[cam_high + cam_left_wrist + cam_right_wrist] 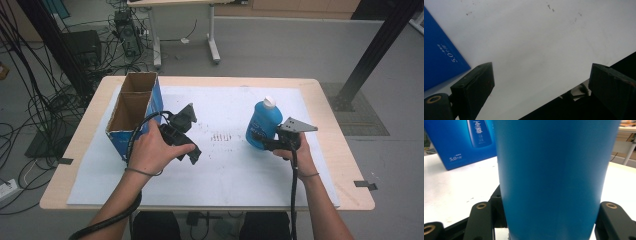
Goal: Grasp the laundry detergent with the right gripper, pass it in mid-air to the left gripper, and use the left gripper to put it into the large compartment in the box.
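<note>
Right gripper (264, 142) clamped on the lower body of a blue plastic bottle with a white cap (263, 123), tilted, on the right half of the white sheet (230, 165). Right gripper view: blue bottle wall (551, 177) pressed between both jaws, cap out of frame; printed face of the blue cardboard box (461, 142) behind. High view: box (134, 114) open-topped, two compartments, at the table's left. Left gripper (192, 152) just beside the box; left gripper view: jaws wide apart, holding nothing, box corner (439, 55) at left.
</note>
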